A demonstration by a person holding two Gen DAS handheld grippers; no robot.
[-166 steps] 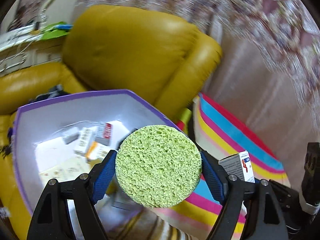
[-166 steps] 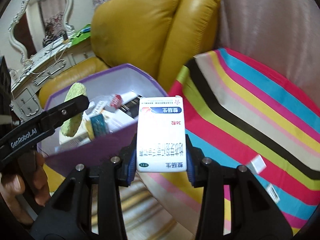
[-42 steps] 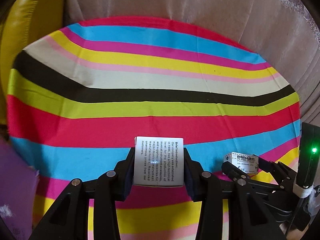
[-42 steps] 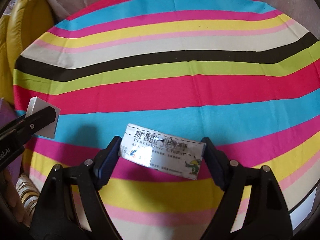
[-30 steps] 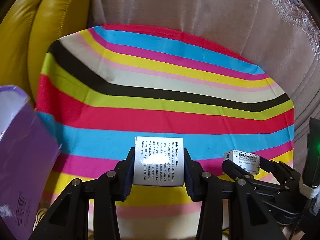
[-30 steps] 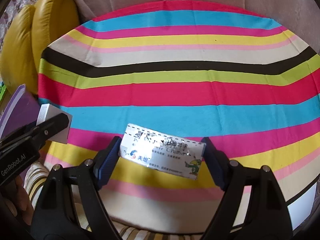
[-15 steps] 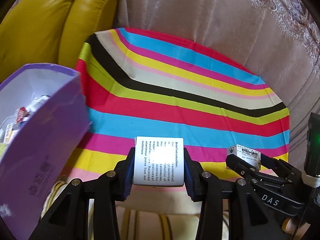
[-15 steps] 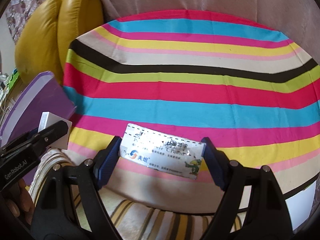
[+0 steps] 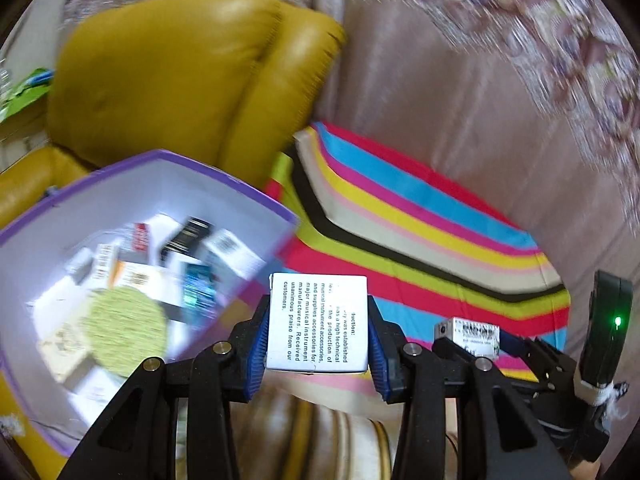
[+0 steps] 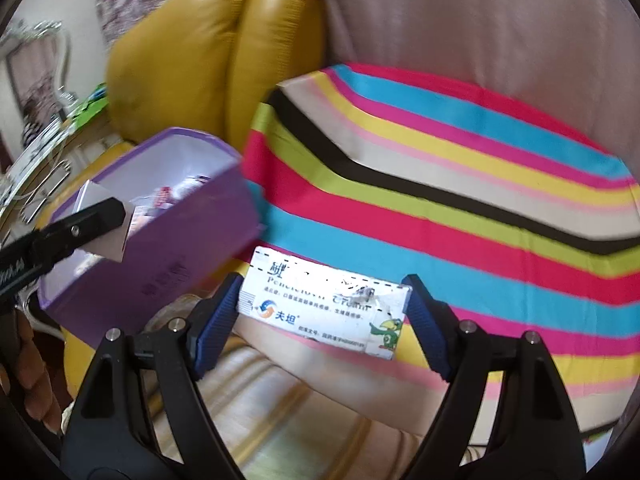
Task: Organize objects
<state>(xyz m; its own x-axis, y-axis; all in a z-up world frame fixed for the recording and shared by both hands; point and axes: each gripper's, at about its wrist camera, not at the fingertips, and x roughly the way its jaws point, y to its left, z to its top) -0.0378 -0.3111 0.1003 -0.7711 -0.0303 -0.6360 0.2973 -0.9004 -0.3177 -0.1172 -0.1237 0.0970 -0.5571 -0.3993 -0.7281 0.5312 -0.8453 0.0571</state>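
My left gripper [image 9: 318, 330] is shut on a small white box with black English print [image 9: 318, 320], held just right of the purple box [image 9: 224, 178]. That purple box holds several cartons and a round green sponge [image 9: 126, 326]. My right gripper [image 10: 324, 312] is shut on a long white cream carton with a green parrot [image 10: 324, 304], held over the near edge of the striped cloth [image 10: 440, 184]. In the right wrist view the left gripper [image 10: 96, 218] and its white box [image 10: 106, 236] hang at the purple box's [image 10: 168, 256] near rim. The cream carton [image 9: 468, 334] shows at lower right in the left wrist view.
A mustard leather armchair [image 9: 168, 72] stands behind the purple box. A pale pink curtain [image 10: 480, 24] backs the striped cloth. At far left there is a dresser with an ornate mirror [image 10: 32, 64]. A person's hand [image 10: 28, 368] shows at lower left.
Both grippers have swung left from over the striped cloth toward the purple box, each still holding its box. The purple box's inside has come into view.
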